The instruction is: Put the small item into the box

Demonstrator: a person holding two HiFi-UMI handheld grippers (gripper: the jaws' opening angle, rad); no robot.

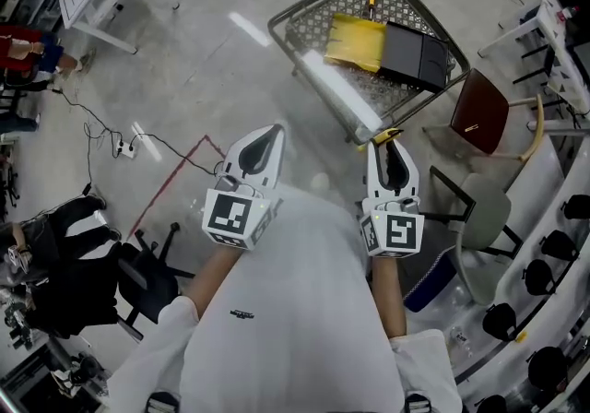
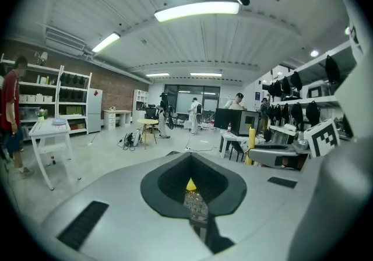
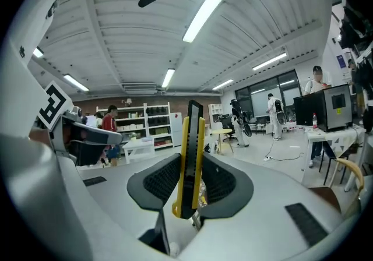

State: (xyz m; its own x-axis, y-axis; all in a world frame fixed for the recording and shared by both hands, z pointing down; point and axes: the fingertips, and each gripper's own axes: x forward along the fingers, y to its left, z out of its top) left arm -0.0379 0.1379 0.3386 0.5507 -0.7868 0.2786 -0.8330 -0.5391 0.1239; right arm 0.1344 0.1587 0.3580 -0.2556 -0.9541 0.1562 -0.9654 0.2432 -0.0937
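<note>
1. Utility knife [image 3: 191, 149] (the small item) is clamped upright in R gripper [image 1: 388, 146]. L gripper [image 1: 265, 136] is closed w/ nothing held. Both are held at the chest.
2. Carry step is judged in hand; drop-off not yet done.
3. Next, knife is to be reached fwd & lowered past wire cart [image 1: 304, 29] rim into black box [image 1: 415, 53], beside yellow item [image 1: 358, 41].
4. Brown chair [image 1: 479, 112], just right of cart, is to be cleared.
</note>
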